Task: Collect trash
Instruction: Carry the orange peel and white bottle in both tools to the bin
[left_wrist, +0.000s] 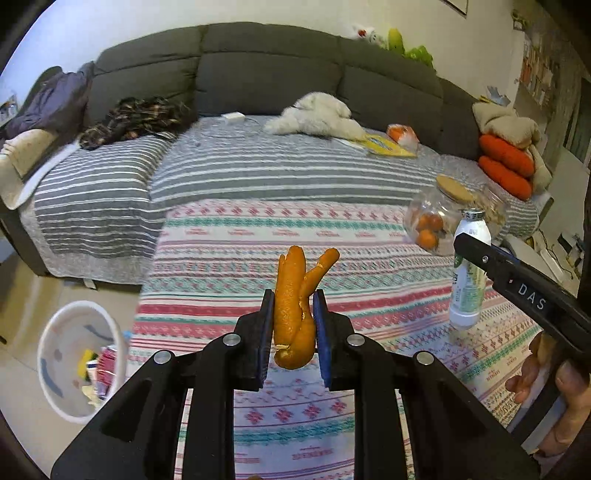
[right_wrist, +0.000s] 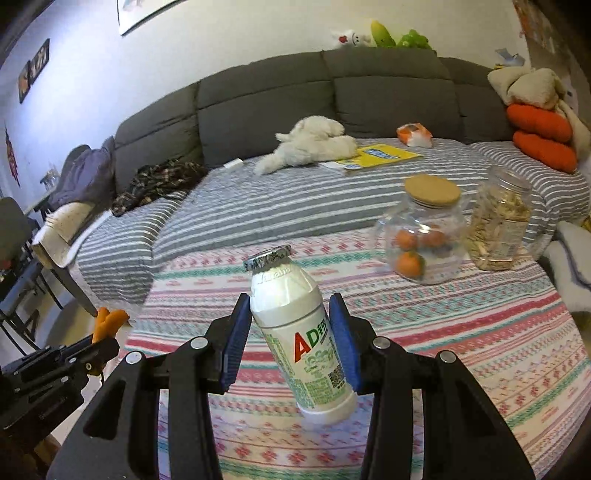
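My left gripper (left_wrist: 294, 306) is shut on a curled orange peel (left_wrist: 295, 306) and holds it above the patterned tablecloth (left_wrist: 229, 251). My right gripper (right_wrist: 290, 314) is shut on a white AD drink bottle (right_wrist: 295, 325) with a foil cap, tilted, lifted off the cloth. The bottle also shows in the left wrist view (left_wrist: 467, 280), held by the right gripper (left_wrist: 466, 248) at the right. The peel shows in the right wrist view (right_wrist: 107, 321) at the lower left. A white trash bin (left_wrist: 79, 360) with some rubbish inside stands on the floor at the left of the table.
A glass jar with oranges and a cork lid (right_wrist: 421, 240) and a jar of snacks (right_wrist: 498, 225) stand at the table's far right. Behind is a grey sofa (left_wrist: 258, 66) with a striped cover, a white plush toy (left_wrist: 317, 118), a yellow book (right_wrist: 380, 155) and clothes.
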